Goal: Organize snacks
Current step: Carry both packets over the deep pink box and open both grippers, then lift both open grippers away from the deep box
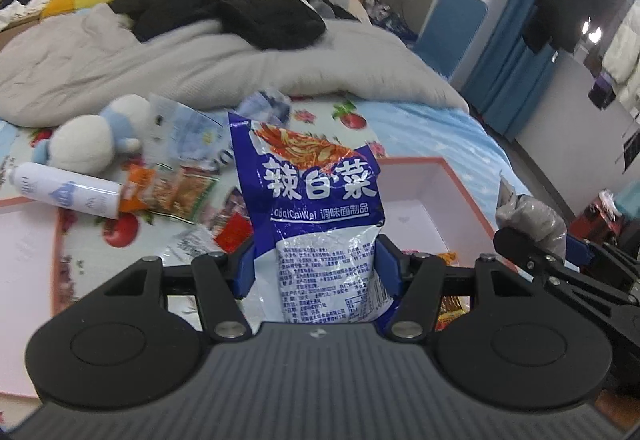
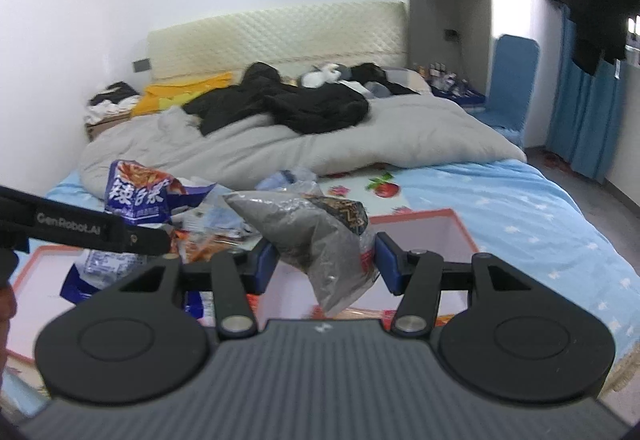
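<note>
My left gripper [image 1: 316,264] is shut on a blue and white snack bag [image 1: 320,199] and holds it upright above the bed; the bag also shows in the right wrist view [image 2: 136,195]. My right gripper [image 2: 326,262] is shut on a grey clear-plastic snack bag [image 2: 316,236], held over a pink-rimmed white box [image 2: 420,236]. That box [image 1: 420,195] lies right of the blue bag in the left view, with red-orange packets in its near corner. The right gripper with its grey bag [image 1: 528,215] appears at the right there.
Loose snack packets [image 1: 176,191], a white spray can [image 1: 64,191] and a plush toy [image 1: 92,135] lie on the flowered sheet. A second pink-rimmed tray [image 1: 24,248] lies left. A grey duvet [image 1: 200,67] with dark clothes covers the far bed.
</note>
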Available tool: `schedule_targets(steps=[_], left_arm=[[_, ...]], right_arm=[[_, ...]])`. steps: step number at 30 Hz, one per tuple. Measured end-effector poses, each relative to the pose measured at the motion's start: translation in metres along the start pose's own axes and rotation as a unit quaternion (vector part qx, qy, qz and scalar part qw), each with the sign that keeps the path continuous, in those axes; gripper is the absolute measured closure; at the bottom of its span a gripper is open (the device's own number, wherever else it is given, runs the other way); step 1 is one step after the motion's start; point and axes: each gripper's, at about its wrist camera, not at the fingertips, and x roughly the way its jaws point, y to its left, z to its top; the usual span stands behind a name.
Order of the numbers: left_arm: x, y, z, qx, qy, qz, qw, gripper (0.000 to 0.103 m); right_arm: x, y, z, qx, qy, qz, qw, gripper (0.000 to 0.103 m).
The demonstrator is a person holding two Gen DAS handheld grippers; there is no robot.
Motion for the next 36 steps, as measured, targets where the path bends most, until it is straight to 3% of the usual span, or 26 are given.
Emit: schedule_targets(steps=[12,20,22,26,29,36], left_arm=[[0.111,-0.043,-0.011,0.039,0.082,-0.011,0.9958,0.038],[0.15,-0.048,-0.021,0.049,0.111,-0.008,0.9926,0.037],[0.154,-0.048,-0.022,0.05,0.115,-0.014,0.992,0.035],[0.155,-0.049,-0.02,0.046,0.122,-0.022,0.9913,0.016],[0.143,-0.05,-0.015,0.046,0.107,-0.025,0.9929,0.016],[0.098,-0.054,-0.007,0.056,0.069,-0.036,0.9954,0.016]], right_arm=[[0.059,-0.069,-0.049,0.052,0.082,-0.04,0.994,0.047],[0.085,-0.087,-0.08,0.077,0.127,-0.045,0.988,0.047],[0.089,-0.089,-0.084,0.076,0.135,-0.047,0.987,0.046],[0.093,-0.091,-0.09,0.073,0.153,-0.048,0.984,0.042],[0.086,-0.093,-0.09,0.084,0.145,-0.053,0.984,0.028],[0.06,-0.085,-0.072,0.088,0.112,-0.047,0.989,0.028]])
